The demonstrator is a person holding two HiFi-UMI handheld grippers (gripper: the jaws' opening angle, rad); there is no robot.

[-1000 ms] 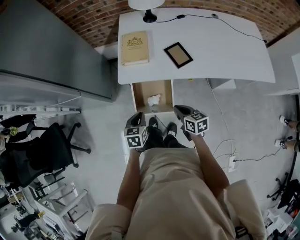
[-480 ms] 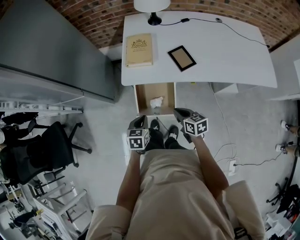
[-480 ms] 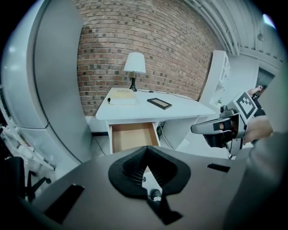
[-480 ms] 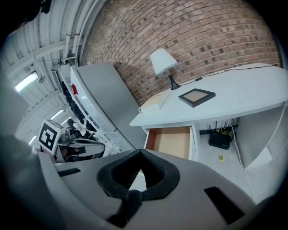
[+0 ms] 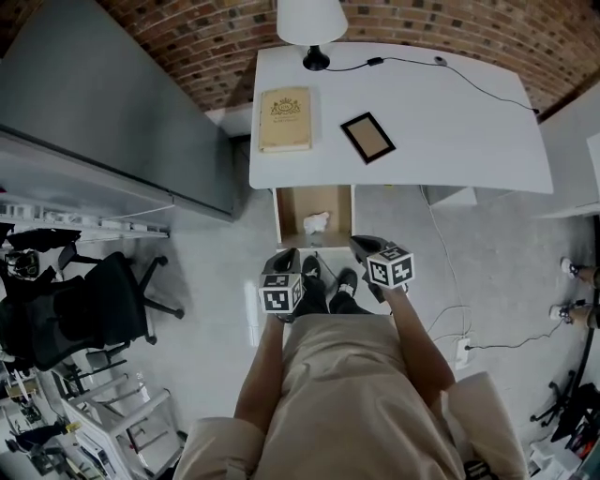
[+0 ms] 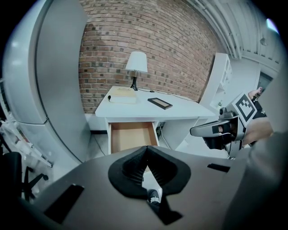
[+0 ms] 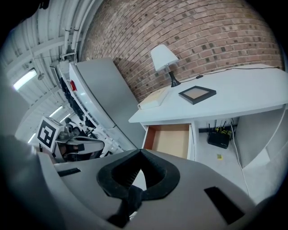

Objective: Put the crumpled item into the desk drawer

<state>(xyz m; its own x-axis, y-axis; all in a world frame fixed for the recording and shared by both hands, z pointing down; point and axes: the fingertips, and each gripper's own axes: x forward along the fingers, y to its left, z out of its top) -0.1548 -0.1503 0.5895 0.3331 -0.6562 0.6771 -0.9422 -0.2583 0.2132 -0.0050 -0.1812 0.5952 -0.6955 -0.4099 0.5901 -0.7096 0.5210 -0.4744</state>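
Observation:
A crumpled white item (image 5: 316, 222) lies inside the open desk drawer (image 5: 291, 206), under the white desk (image 5: 441, 141). Both grippers hang side by side just in front of the drawer, above the person's shoes. My left gripper (image 5: 284, 255) is shut with nothing between its jaws (image 6: 146, 148). My right gripper (image 5: 359, 242) is also shut and empty (image 7: 140, 151). In both gripper views the drawer's brown inside (image 6: 132, 137) (image 7: 173, 139) shows past the jaw tips, and the crumpled item is hidden there.
On the desk are a tan book (image 5: 285, 118), a dark picture frame (image 5: 367, 137) and a lamp (image 5: 312, 23) with its cable. A grey cabinet (image 5: 103, 112) stands to the left, an office chair (image 5: 84, 309) nearer left. Cables and a power strip (image 5: 459, 352) lie on the floor at right.
The whole head view has slid downward, so the desk and drawer sit lower in frame. Both grippers stay shut and keep about the same place before the drawer.

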